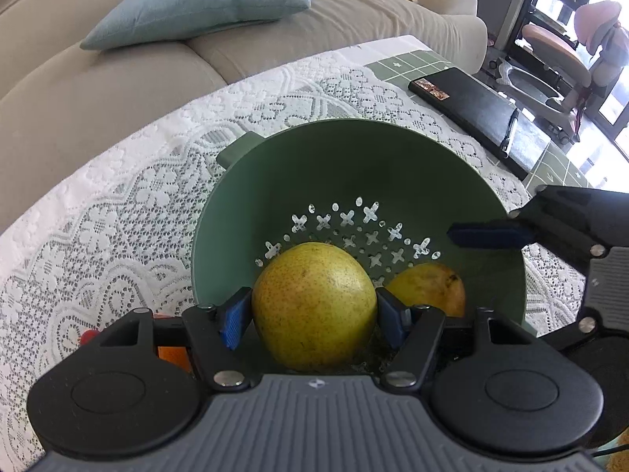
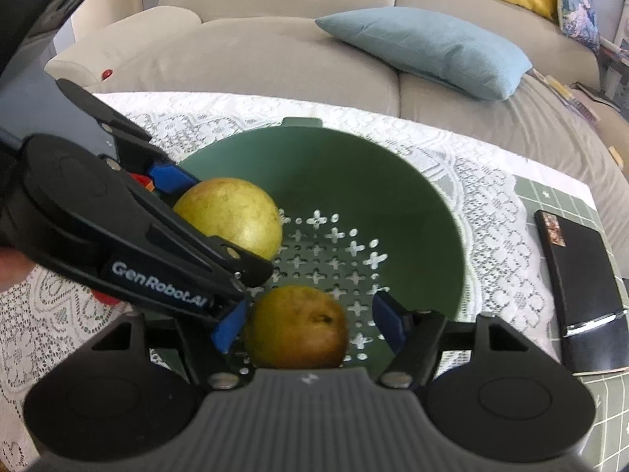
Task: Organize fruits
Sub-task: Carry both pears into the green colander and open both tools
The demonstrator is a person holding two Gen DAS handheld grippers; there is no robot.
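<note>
A green colander [image 1: 354, 157] stands on the lace tablecloth. My left gripper [image 1: 312, 320] is shut on a large yellow-green pear [image 1: 314, 303], with both blue pads pressed to its sides just above the colander's near side. The right wrist view shows that pear [image 2: 232, 216] at the colander's left wall [image 2: 393, 181]. A smaller brownish pear [image 2: 297, 326] lies on the perforated floor between the fingers of my right gripper [image 2: 308, 326], which is open; a gap shows beside its right pad [image 2: 387, 326]. From the left wrist, this pear [image 1: 428, 287] sits right of the big one.
A black notebook [image 2: 582, 275] with a pen lies on a green grid mat at the table's right. Red and orange items [image 1: 88, 336] peek out left of the colander. A beige sofa with a blue pillow [image 2: 432, 47] stands behind the table.
</note>
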